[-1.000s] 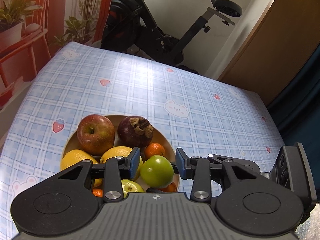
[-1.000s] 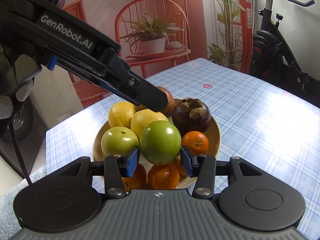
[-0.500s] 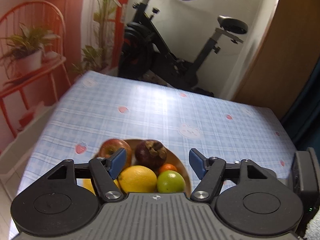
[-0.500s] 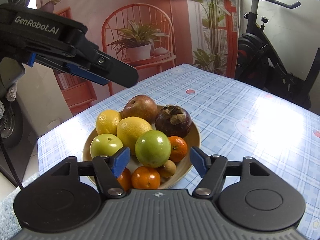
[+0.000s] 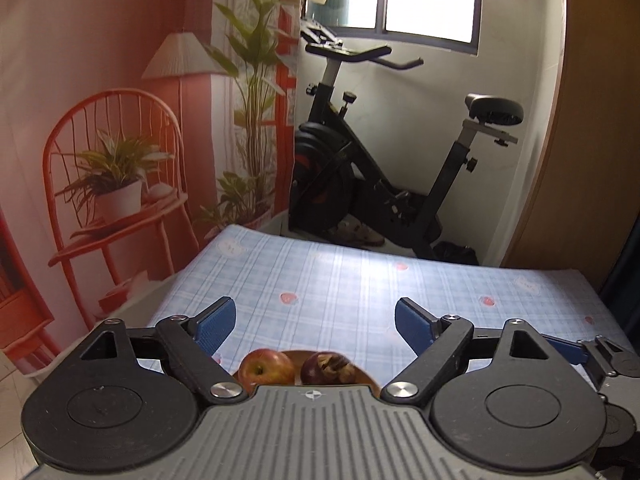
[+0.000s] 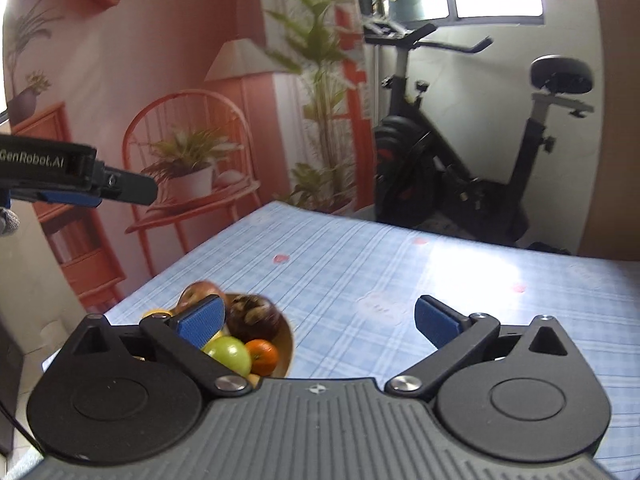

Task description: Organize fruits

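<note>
The left gripper (image 5: 315, 325) had just been spreading its jaws and stood released, nothing between them. The right gripper (image 6: 318, 322) likewise had just been widening, also empty. Below them on the near part of the checked counter (image 6: 360, 272) sat the wooden bowl (image 6: 289, 342) holding a red apple (image 5: 266, 367), a mangosteen (image 6: 253, 317), a green apple (image 6: 230, 354) and an orange (image 6: 263, 356).
</note>
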### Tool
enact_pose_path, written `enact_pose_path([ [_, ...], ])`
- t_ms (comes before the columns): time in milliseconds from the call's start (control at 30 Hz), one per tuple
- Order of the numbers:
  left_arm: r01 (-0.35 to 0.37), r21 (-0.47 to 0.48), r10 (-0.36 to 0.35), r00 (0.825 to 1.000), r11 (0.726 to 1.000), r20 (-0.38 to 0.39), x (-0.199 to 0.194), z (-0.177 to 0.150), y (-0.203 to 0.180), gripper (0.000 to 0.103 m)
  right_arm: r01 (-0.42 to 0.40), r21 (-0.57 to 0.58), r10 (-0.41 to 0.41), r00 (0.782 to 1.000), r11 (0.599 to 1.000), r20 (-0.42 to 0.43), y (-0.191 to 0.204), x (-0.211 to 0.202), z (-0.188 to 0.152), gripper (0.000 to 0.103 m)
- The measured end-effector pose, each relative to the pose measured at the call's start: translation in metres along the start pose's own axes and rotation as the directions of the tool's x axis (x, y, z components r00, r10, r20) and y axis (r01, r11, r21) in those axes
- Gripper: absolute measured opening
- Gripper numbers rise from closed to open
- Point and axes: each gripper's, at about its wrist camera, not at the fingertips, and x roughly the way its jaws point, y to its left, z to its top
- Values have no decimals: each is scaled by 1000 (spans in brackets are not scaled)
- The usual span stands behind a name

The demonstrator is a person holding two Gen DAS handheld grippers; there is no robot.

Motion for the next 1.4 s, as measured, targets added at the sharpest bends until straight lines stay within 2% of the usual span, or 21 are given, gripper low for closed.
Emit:
enact_pose_path([
  [167,30,16,-31,998,999,50,-16,10,-17,89,62,42,-63,998,997,16,-12,-34,19,103],
  [267,22,13,-23,996,1000,91,-30,16,-28,90,94,57,-96,995,994,27,-17,-53,30,103],
  [533,25,52,-35,977,998,211,-76,30,-53,99,143,102,-150,986,985,71,-23,-104,55,103],
  [733,-30,81,7,964,996,267,-105,29,-71,103,174,106,-187,975,979,123,-21,-138,70,103],
  [967,-19,85,-6,959,996,283,-127,24,-79,103,220,83,-230,961,972,152,-13,-159,73,103],
  [1100,-6,88,-18,961,996,274,-130,21,-78,103,217,102,-230,962,971,143,-12,-165,71,103],
  [1400,-31,105,1,961,994,275,-140,15,-79,103,242,96,-254,956,966,149,-9,-171,72,103],
])
